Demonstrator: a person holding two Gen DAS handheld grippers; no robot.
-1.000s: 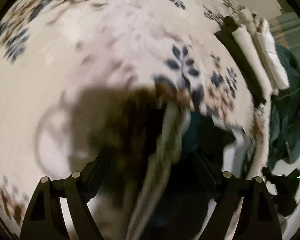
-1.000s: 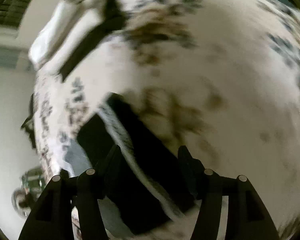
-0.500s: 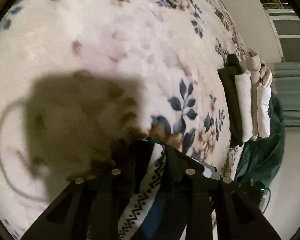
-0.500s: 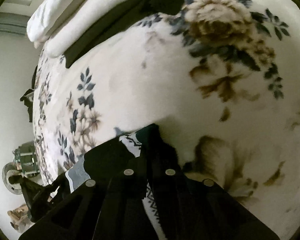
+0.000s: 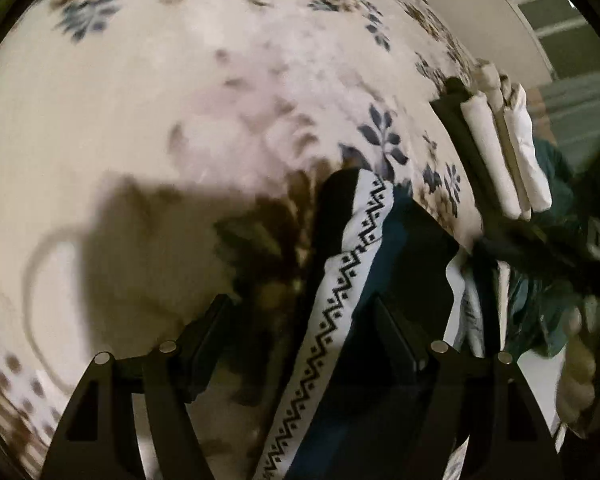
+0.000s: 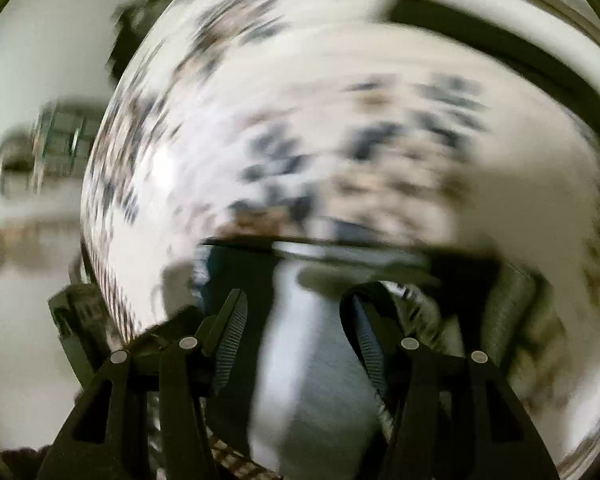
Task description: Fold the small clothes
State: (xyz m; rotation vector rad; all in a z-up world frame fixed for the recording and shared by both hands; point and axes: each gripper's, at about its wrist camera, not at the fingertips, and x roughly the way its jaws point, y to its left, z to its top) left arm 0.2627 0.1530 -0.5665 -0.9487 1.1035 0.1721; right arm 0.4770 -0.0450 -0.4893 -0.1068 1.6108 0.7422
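Observation:
A small garment (image 5: 364, 264), dark teal and black with a white band of black zigzag pattern, lies on the floral bed cover (image 5: 180, 100). My left gripper (image 5: 300, 308) is open, its fingers wide apart just above the garment's near end. My right gripper (image 6: 292, 304) is open too; the right wrist view is heavily blurred, with grey-white and dark cloth (image 6: 300, 360) lying between its fingers. A dark folded edge (image 6: 300, 244) crosses just ahead of them.
A stack of folded white and beige clothes on a black piece (image 5: 504, 148) lies at the far right of the bed. A dark green cloth (image 5: 560, 240) sits beyond it at the bed edge. A blurred basket-like object (image 6: 56, 140) stands off the bed on the floor.
Both grippers were shut on the garment half a second ago and have now opened, letting it go. The garment lies flatter on the bed. The right gripper is swinging fast.

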